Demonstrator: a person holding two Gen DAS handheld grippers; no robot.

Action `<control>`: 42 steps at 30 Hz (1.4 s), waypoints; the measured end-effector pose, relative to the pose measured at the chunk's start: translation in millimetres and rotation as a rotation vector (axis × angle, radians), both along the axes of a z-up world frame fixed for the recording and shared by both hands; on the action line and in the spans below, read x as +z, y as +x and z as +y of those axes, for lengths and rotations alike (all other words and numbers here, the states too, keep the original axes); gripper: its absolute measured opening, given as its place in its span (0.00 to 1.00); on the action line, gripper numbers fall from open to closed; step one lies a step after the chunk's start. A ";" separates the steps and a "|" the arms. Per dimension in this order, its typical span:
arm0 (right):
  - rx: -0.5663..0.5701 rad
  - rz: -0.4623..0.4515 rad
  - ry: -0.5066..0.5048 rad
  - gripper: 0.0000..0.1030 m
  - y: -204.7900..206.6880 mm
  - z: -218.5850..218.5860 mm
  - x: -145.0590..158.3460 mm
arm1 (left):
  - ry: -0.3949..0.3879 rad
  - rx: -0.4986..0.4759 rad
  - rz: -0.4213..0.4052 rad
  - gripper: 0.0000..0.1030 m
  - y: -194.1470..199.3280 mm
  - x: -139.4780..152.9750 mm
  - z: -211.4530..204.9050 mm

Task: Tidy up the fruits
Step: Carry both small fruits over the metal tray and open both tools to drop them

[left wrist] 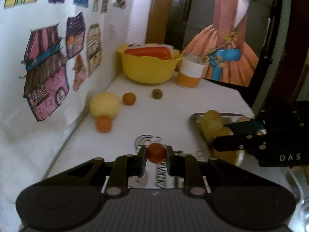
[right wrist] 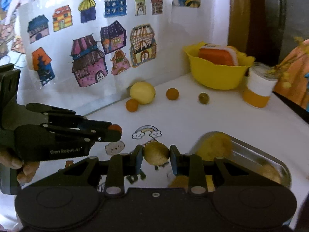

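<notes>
Left gripper (left wrist: 156,153) clamped on small red fruit (left wrist: 156,152), held above table (left wrist: 173,104). Right gripper (right wrist: 156,153) clamped on yellow fruit (right wrist: 156,153), held beside metal tray (right wrist: 251,152) containing more yellow fruit.

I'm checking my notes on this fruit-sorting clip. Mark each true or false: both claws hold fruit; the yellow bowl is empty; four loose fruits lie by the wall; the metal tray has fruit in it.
1. Both claws hold fruit. True: the left claw grips a red-orange fruit, the right claw a yellow-brown fruit.
2. The yellow bowl is empty. False: an orange-and-white block sits in it.
3. Four loose fruits lie by the wall. True.
4. The metal tray has fruit in it. True.
</notes>
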State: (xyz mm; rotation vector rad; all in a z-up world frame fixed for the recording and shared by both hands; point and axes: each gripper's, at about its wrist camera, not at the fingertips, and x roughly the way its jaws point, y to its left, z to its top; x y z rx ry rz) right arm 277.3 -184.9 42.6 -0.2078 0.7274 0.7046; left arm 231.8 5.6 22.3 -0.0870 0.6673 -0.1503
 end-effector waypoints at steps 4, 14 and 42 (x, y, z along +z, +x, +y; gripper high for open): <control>-0.034 -0.026 0.014 0.31 -18.9 -22.7 11.4 | -0.001 -0.029 -0.023 0.21 -11.4 12.5 -17.8; -0.147 -0.073 0.020 0.31 -53.8 -83.1 15.3 | -0.051 -0.107 -0.044 0.21 -28.1 17.7 -70.5; -0.291 0.019 0.051 0.31 -21.3 -132.1 -61.0 | 0.009 -0.157 0.071 0.21 -16.0 -29.9 -127.2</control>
